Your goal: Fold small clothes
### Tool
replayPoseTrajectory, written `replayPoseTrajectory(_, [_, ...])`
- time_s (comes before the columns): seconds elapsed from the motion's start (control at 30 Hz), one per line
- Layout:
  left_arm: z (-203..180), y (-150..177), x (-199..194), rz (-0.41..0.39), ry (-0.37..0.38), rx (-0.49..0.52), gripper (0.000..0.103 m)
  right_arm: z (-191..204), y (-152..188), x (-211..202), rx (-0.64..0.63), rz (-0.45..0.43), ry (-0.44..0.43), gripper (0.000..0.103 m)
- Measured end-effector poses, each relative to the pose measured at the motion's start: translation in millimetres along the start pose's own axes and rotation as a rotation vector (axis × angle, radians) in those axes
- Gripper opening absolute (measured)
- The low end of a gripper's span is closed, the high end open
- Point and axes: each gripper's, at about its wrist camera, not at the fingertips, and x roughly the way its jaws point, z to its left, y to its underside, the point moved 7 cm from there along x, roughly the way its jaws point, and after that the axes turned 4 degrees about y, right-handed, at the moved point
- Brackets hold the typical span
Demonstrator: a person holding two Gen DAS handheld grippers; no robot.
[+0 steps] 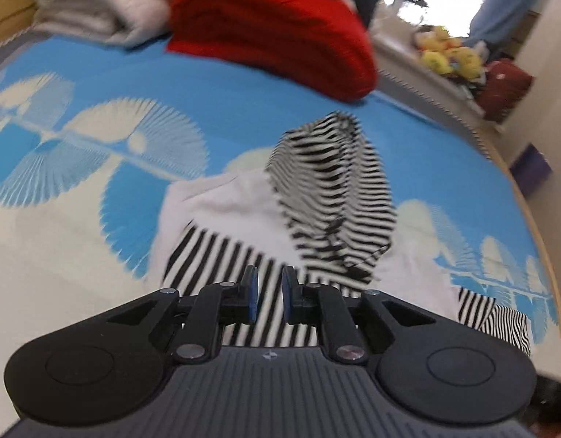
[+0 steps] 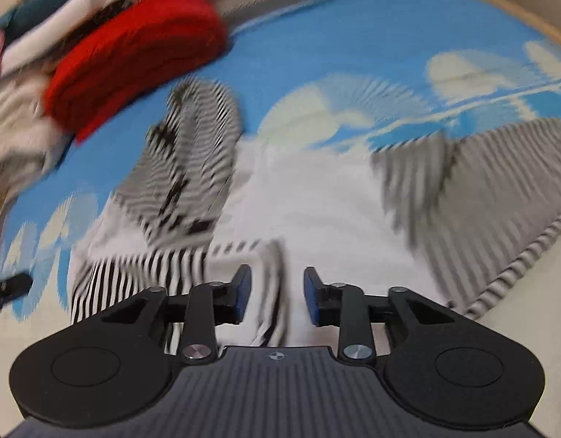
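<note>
— Where's the garment from my claws?

— The striped hooded top point(image 1: 244, 219) lies flat on the blue patterned blanket point(image 1: 225, 102), just ahead of and under my left claw point(image 1: 269, 294), whose pads stand slightly apart, empty. Its hood point(image 1: 335, 182) is folded back, beyond the tips.

— And the right?

— My right claw point(image 2: 277, 294) is spread wide, holding nothing, white cloth between and ahead. A red knit point(image 2: 134, 58) sits far left.

Left tool point(image 1: 269, 294) holds its blue pads slightly parted, while right tool point(image 2: 277, 294) is spread wider, both empty
</note>
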Motion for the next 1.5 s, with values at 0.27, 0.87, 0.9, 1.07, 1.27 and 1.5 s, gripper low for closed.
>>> replayPoseTrajectory(0.27, [25,-6,-11,0.024,0.018,-0.073,0.013,71,50,63,-0.340,0.115,0.010,0.040])
replayPoseTrajectory(0.87, [42,-8,-6,0.055,-0.002,-0.094,0.013,-50,-8,3,0.273,-0.110,0.168,0.004])
replayPoseTrajectory(0.9, [43,-7,-6,0.057,-0.003,-0.099,0.013,-43,-4,13,0.241,-0.064,0.098,0.004])
replayPoseTrajectory(1.07, [42,-4,-1,0.062,-0.017,-0.099,0.013,40,24,33,-0.146,-0.007,-0.115,0.039])
replayPoseTrajectory(1.27, [46,-2,3,0.075,-0.024,-0.106,0.013,89,57,62,-0.460,0.014,-0.077,0.045])
replayPoseTrajectory(1.5, [51,-9,3,0.075,-0.017,-0.123,0.013,80,62,78,-0.518,0.027,0.047,0.020])
